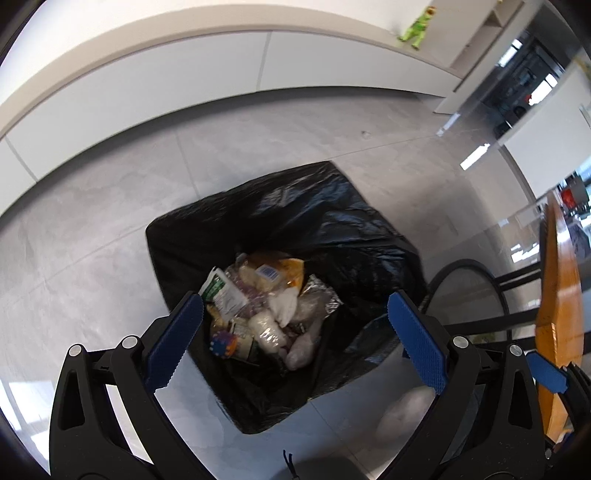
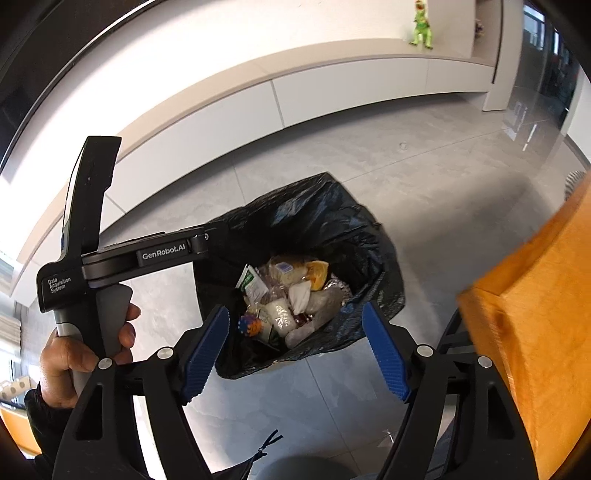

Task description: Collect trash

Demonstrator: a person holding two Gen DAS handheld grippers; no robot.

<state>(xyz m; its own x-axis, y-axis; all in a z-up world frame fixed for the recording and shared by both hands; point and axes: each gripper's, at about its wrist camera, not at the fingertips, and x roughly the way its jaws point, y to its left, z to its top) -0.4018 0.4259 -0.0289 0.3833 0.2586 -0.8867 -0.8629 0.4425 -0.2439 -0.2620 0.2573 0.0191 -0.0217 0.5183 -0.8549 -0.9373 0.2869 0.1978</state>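
Both of my grippers hang over the trash bag (image 1: 332,229), and both are wide apart with nothing between their blue pads. My left gripper (image 1: 295,332) points down at the bag's mouth. My right gripper (image 2: 295,350) does the same from a little to the side. They are empty, so I think the last bits have already dropped in.

The bag is black and sits on the gray floor (image 1: 92,258). Its top is pulled wide, so things can fall straight in. That is why I hold my grippers right above the hole and not beside it. Inside lies a pile of trash (image 1: 258,310): a green and white packet, some clear wrap, a bit of silver foil, something orange and yellow, and white crumpled paper. It all sits low in the bag, well under the edge, so nothing should spill.

In the right view, my left hand (image 2: 74,354) wraps around the handle of its tool to keep it steady. An orange table (image 2: 535,314) is close on the right side, just beside the bag. I guess the bag was put there so trash from the table has a short trip. A pale lump (image 1: 406,413) lies on the floor near the bag; I cannot tell what it is, but it may be more trash to pick up. A green toy (image 2: 421,26) stands far off on a shelf.
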